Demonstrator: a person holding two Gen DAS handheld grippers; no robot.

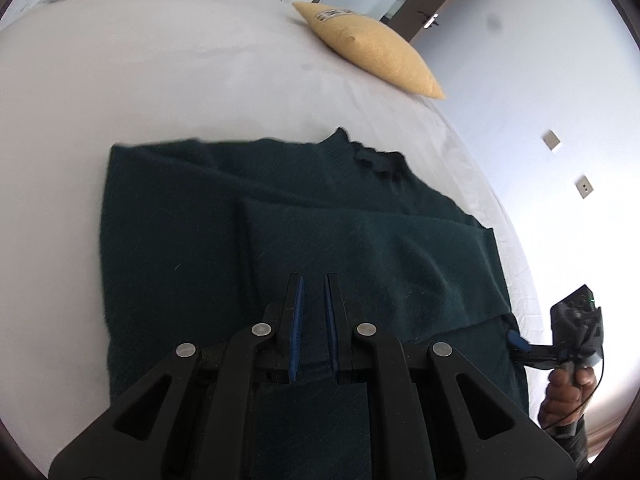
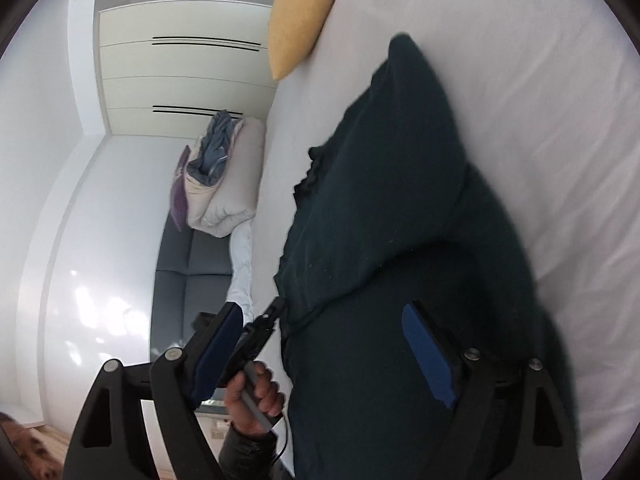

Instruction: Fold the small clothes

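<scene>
A dark green sweater [image 1: 248,216] lies flat on the white bed [image 1: 160,72], its ruffled collar [image 1: 380,160] toward the far right and one sleeve folded across the body. My left gripper [image 1: 314,280] is shut on a fold of the sweater near its lower edge, and cloth hangs below the pads. In the right wrist view the left gripper [image 2: 276,308] bites the edge of the sweater [image 2: 400,208]. My right gripper [image 2: 322,308] is open wide, one finger over the sweater and the other off the bed's side. Its blue pad [image 1: 516,339] sits at the garment's right edge.
A yellow cushion [image 1: 372,52] rests at the bed's far edge. Beside the bed stands a grey sofa [image 2: 188,264] with a bundle of bedding [image 2: 224,184]. A hand [image 2: 256,392] holds the left gripper's handle. The bed's edge runs just right of the sweater.
</scene>
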